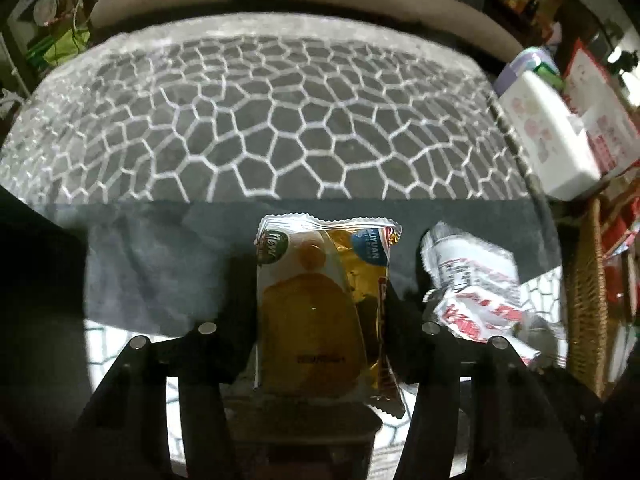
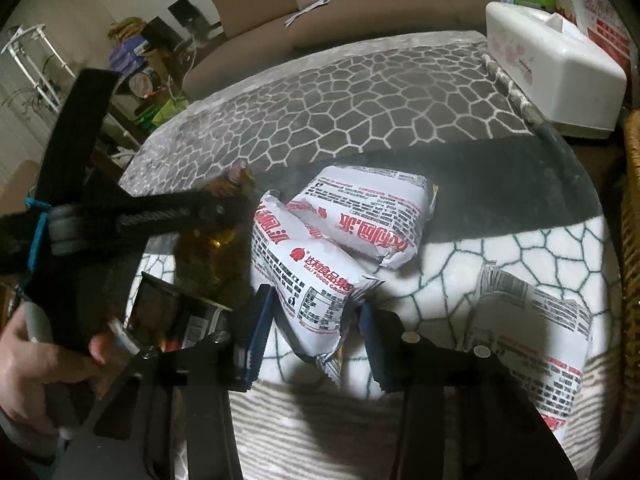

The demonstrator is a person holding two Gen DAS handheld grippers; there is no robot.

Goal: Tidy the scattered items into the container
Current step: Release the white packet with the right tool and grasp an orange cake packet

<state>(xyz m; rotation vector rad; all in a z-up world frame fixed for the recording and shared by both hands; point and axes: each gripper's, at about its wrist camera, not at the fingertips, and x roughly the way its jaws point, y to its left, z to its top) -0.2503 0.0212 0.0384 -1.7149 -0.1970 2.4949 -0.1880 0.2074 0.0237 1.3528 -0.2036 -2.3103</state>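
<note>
My left gripper (image 1: 320, 300) is shut on a yellow cake packet (image 1: 316, 312), which stands upright between the fingers above the table. White snack packets with red print (image 1: 472, 292) lie to its right. My right gripper (image 2: 316, 320) is shut on a white snack packet (image 2: 308, 276) with red and black print. A second white packet (image 2: 372, 216) lies just behind it and a third (image 2: 536, 336) lies to the right. The left gripper with its yellow packet (image 2: 212, 236) shows at the left of the right wrist view. The wicker container (image 1: 586, 300) stands at the right edge.
The table has a grey stone-pattern top (image 1: 280, 120) with a pale patterned cloth (image 2: 460, 272) near me. A white tissue box (image 2: 556, 64) stands at the back right. A brown sofa (image 2: 340, 12) lies behind the table. Cluttered shelves stand at the left.
</note>
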